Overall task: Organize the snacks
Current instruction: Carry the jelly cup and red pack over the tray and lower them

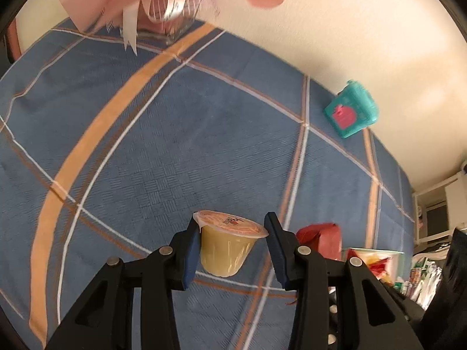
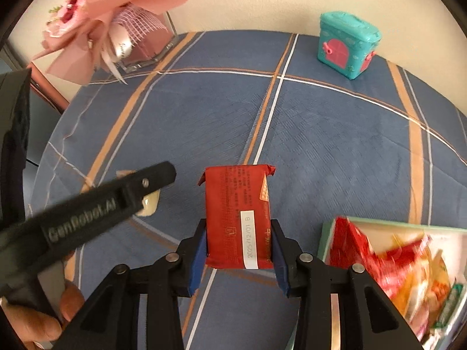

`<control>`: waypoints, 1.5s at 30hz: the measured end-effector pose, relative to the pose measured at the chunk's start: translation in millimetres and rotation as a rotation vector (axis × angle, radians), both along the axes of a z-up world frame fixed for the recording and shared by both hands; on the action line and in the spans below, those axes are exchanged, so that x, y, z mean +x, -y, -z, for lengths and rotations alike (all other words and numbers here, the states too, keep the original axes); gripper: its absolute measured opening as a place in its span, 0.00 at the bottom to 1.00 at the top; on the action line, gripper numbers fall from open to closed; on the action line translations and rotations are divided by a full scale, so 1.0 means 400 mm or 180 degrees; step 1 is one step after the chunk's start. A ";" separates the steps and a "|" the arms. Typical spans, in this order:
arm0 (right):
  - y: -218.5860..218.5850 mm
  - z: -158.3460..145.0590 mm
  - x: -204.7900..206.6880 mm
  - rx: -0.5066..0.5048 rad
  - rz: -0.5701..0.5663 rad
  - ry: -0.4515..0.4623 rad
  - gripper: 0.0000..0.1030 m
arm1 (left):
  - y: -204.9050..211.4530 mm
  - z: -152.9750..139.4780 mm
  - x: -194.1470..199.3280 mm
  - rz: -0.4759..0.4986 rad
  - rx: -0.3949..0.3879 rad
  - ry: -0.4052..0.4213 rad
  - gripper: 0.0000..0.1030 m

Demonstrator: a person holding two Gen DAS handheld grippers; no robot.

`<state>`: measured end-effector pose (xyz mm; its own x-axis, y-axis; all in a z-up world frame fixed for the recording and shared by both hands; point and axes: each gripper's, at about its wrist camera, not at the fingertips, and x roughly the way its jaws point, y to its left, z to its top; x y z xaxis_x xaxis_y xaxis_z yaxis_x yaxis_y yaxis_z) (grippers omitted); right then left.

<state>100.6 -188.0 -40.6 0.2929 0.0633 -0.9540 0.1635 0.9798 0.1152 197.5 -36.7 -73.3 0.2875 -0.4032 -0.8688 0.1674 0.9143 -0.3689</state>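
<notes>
Left wrist view
Left gripper (image 1: 232, 245): its two fingers squeeze a small jelly cup (image 1: 227, 245) and hold it up off the table.
Jelly cup: yellow, lid on top, tipped a bit.
Tablecloth (image 1: 175, 134): blue with orange and white lines; no loose snacks show on it here.
Snack box (image 1: 376, 259): low at the right, with red and yellow packs inside.
Toy house (image 1: 351, 109): green with a pink door, far off by the wall.

Right wrist view
Right gripper (image 2: 239, 250): its fingers pinch a red snack pack (image 2: 238, 218) at the bottom end.
Red snack pack: it stands up tall above the tablecloth (image 2: 335, 151), with a white date sticker.
Snack box (image 2: 327, 233): just beside the gripper on the right, already has many snacks in it.
Left gripper: seen at the left (image 2: 151, 186), with the cup mostly hidden behind it.
Flowers (image 2: 96, 23): pink, in the far corner.

How far along
Done: many snacks are in the box.
Left: I think the cup and the red pack go in next.
</notes>
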 end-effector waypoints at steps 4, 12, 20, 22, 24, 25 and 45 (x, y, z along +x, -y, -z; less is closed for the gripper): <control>-0.008 -0.043 -0.042 0.0004 0.0046 0.0039 0.41 | -0.004 -0.055 -0.046 0.0014 -0.0008 0.0116 0.43; -0.006 -0.122 -0.151 0.0006 0.0162 0.0161 0.41 | 0.012 -0.126 -0.153 0.0122 -0.0037 0.0271 0.43; 0.056 -0.167 -0.271 -0.0115 0.0436 0.0216 0.41 | 0.071 -0.167 -0.260 0.0392 -0.0061 0.0388 0.43; 0.095 -0.173 -0.309 -0.0126 0.0582 0.0222 0.41 | 0.095 -0.174 -0.285 0.0478 -0.0082 0.0402 0.43; 0.129 -0.168 -0.335 -0.0152 0.0713 0.0204 0.41 | 0.120 -0.178 -0.310 0.0565 -0.0105 0.0403 0.43; 0.145 -0.167 -0.350 -0.0165 0.0774 0.0195 0.41 | 0.131 -0.180 -0.322 0.0607 -0.0109 0.0407 0.43; 0.356 -0.153 -0.519 -0.0220 0.1371 0.0109 0.41 | 0.386 -0.139 -0.504 0.1392 0.0244 0.0471 0.43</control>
<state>-106.8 -330.5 20.8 0.3100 -0.1354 -0.9411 0.5562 0.8286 0.0640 -4.2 -191.2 -17.8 0.2278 -0.4504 -0.8633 0.5889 0.7698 -0.2462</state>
